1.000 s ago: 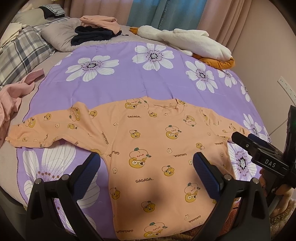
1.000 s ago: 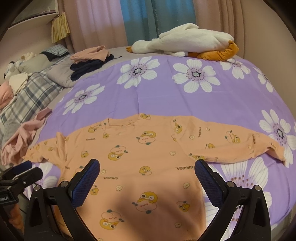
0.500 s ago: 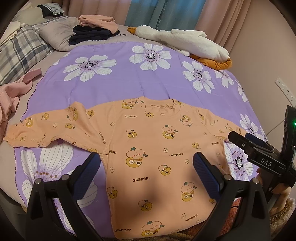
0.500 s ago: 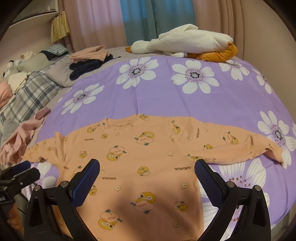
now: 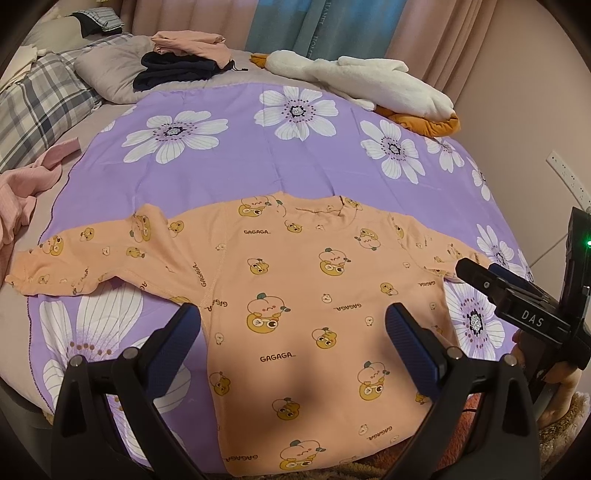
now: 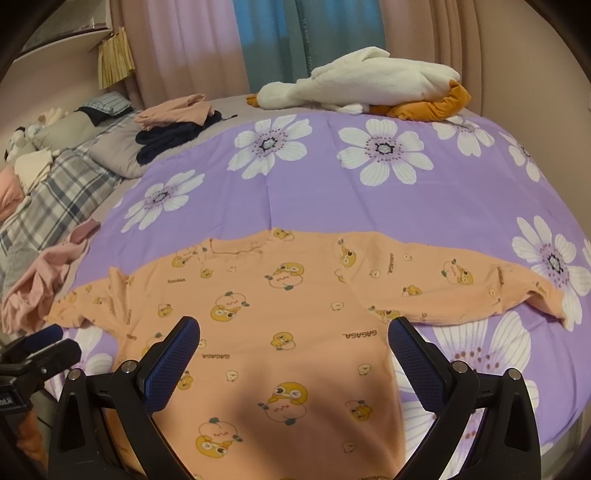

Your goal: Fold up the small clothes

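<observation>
1. An orange shirt (image 5: 295,295) is seen laid flat, unfolded, on a purple cover (image 5: 240,162) printed with white flowers; its hem lies at the near edge of the bed and its neck points toward the curtains (image 5: 295,33).
2. Both sleeves are spread out to the sides (the one on the person's left is slightly creased at the shoulder).
3. The left gripper (image 5: 291,328) is held above the lower body of the shirt with its blue-padded fingers wide apart, and nothing is gripped between them.
4. The right gripper (image 6: 293,341) is likewise held over the shirt, fingers spread and nothing clamped; it is also seen from the left view at the right edge (image 5: 517,302).
5. A white plush goose (image 6: 369,88) is seen lying at the far end of the bed.
6. A pile of folded clothes (image 5: 184,59), pink on navy, rests on a grey pillow (image 5: 110,70).
7. A crumpled pink garment (image 6: 40,284) lies beside the cover, near the left sleeve.
</observation>
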